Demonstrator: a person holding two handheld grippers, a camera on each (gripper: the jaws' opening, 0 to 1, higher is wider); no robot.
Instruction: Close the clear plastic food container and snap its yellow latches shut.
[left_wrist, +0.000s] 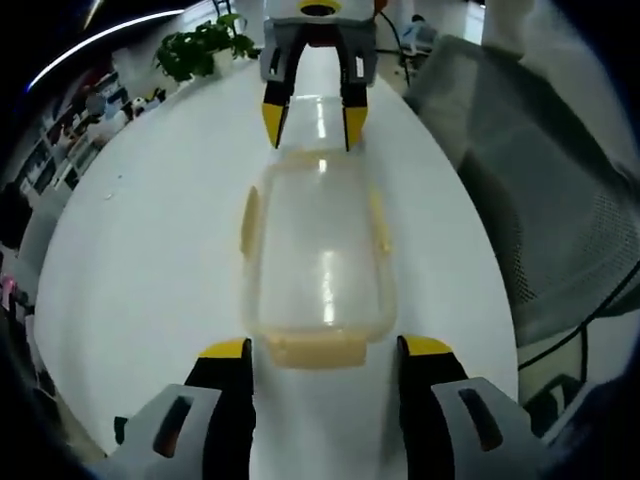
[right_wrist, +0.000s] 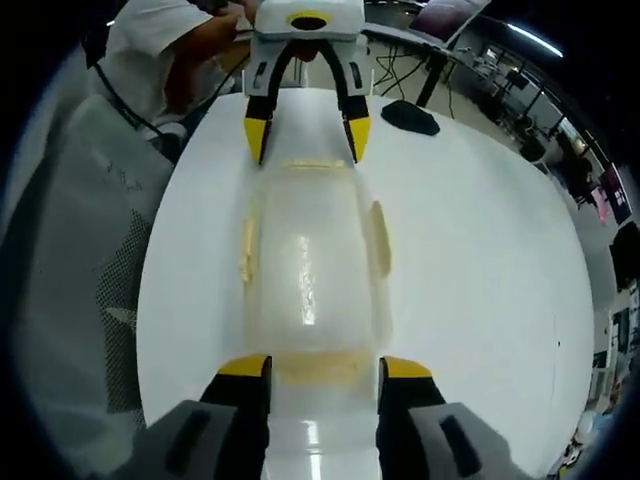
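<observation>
The clear plastic container (left_wrist: 318, 255) is lying lengthwise on the white table (left_wrist: 140, 270), with the two grippers facing each other at its short ends. Its lid is looking seated already, though I cannot tell from here whether it is pressed fully home. It is probably going to handle as a light, empty, thin-walled box, stiff at the rim but slick on this smooth tabletop, so a push on one end is likely to slide it unless the other end is braced. The sensible places to press are the yellow latches: one at each short end (left_wrist: 312, 350) and one along each long side (right_wrist: 379, 238). The left gripper (left_wrist: 326, 352) is sitting with its jaws spread wide, straddling the near end latch, its yellow tips just beside the corners and gripping nothing. The right gripper (right_wrist: 322, 368) is doing the same at the opposite end, jaws wide apart around that end's latch (right_wrist: 315, 370), nothing clamped between them. A green plant (left_wrist: 205, 45) is standing well off at the table's far edge.
</observation>
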